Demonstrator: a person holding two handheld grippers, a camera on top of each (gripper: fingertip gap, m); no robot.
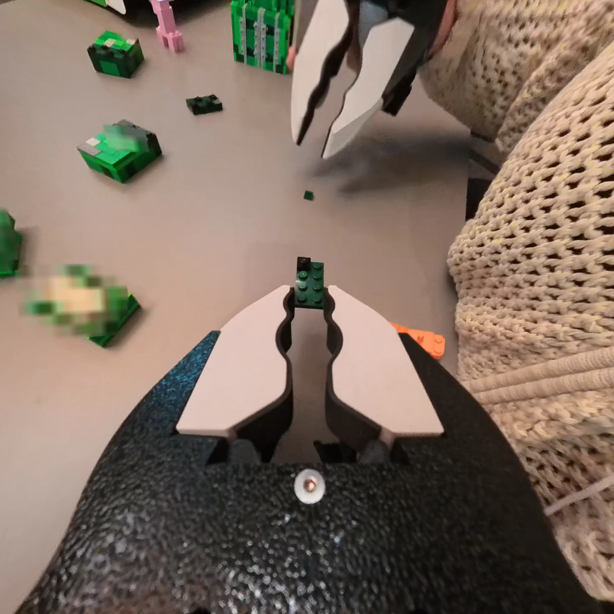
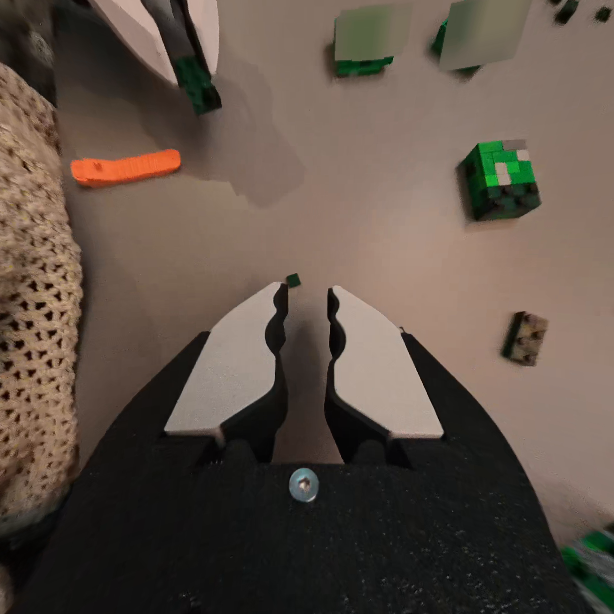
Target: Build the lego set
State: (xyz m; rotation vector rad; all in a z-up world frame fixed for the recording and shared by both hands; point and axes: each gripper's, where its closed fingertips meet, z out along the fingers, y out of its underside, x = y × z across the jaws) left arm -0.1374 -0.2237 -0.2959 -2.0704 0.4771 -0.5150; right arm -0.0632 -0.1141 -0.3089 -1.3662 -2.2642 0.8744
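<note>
Left tongs [image 1: 310,292] clamped on a dark green plate [image 1: 309,286] carrying a small black piece. Right tongs [image 2: 307,288] parted, empty, just beside a tiny green stud [image 2: 293,280] on the worktop [image 2: 365,252]. Likely to skitter off if nudged sideways.

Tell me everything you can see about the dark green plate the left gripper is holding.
The dark green plate is a small, flat plastic Lego piece, two studs wide, with rows of round studs facing the camera. A small black piece sits at its far end. The left gripper is shut on its near end, fingertips pressing its two long sides. It is held above the grey table, touching nothing else. In the right wrist view it appears blurred.
</note>
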